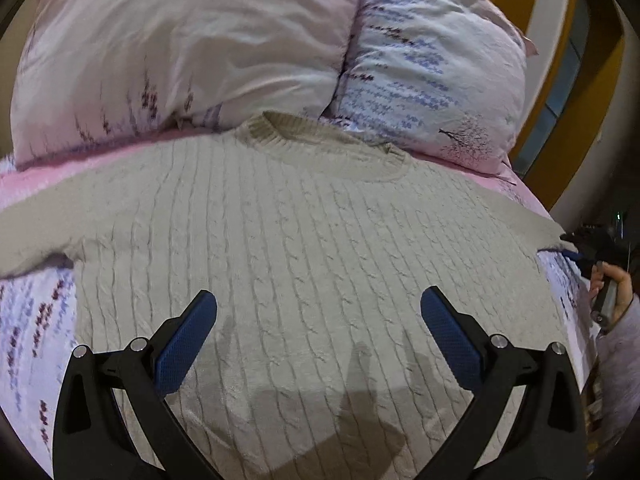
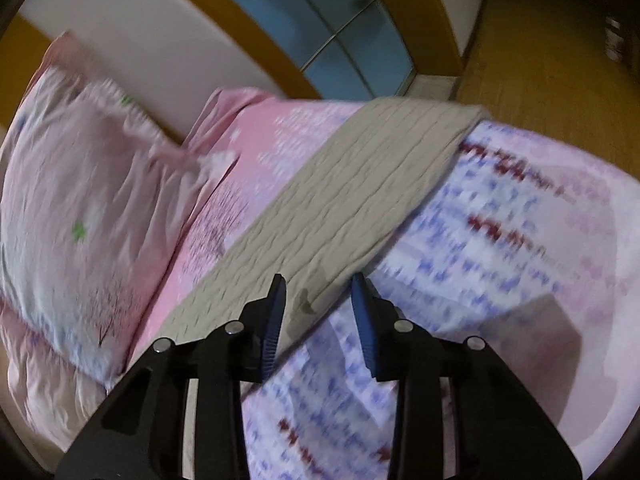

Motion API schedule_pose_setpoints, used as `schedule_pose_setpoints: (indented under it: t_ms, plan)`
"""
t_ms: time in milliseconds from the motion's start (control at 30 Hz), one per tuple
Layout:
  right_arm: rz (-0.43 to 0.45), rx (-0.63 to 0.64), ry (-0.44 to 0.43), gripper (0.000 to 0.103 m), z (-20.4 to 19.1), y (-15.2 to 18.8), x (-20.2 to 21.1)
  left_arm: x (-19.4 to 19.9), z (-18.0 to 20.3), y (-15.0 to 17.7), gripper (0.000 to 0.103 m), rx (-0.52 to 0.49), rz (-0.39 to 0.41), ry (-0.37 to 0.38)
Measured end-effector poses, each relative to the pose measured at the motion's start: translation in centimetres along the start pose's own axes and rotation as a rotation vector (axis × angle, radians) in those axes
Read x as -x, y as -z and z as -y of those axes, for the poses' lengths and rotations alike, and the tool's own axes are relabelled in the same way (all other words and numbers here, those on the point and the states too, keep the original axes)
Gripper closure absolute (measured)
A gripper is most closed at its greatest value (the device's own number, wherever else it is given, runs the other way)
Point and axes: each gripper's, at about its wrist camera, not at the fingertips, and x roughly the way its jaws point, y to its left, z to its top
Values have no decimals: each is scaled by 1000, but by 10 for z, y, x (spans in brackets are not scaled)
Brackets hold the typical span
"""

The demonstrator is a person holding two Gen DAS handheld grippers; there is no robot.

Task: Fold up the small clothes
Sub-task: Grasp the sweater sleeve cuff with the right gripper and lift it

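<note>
A beige cable-knit sweater [image 1: 304,232] lies flat on the bed, front up, collar toward the pillows and both sleeves spread out. My left gripper [image 1: 319,292] hovers over the lower body of the sweater, jaws wide open and holding nothing. The right sleeve [image 2: 360,184] runs diagonally toward the bed's far edge. My right gripper [image 2: 319,278] sits at the sleeve's near edge, jaws narrowed with a clear gap between them. The fabric edge lies between the blue pads [image 2: 366,320], which do not pinch it. In the left wrist view the right gripper [image 1: 588,240] shows at the sleeve's end, held by a hand [image 1: 612,292].
Two large patterned pillows [image 1: 192,48] [image 1: 432,60] stand behind the collar. The bed cover [image 2: 500,248] is pink and white with blue and red print. Beyond the bed's edge are a wooden floor [image 2: 540,52] and a wood-framed glass panel [image 2: 340,24].
</note>
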Motion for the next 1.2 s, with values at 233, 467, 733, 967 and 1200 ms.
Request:
schedule_pose_setpoints:
  t_ms: [233, 467, 733, 967, 1200]
  plan:
    - [50, 10, 49, 95, 5, -18, -9, -3, -9, -1, 1, 35, -8, 0]
    - [190, 229, -91, 96, -70, -1, 43, -7, -25, -2, 1, 130, -57, 50]
    - [51, 542, -417, 96, -182, 94, 60, 3, -31, 1, 1, 189, -23, 114]
    - [-316, 725, -408, 93, -211, 211, 9, 23, -37, 0, 1, 175, 101, 88]
    - [-315, 495, -421, 67, -188, 178, 5, 28, -38, -8, 1, 82, 91, 40]
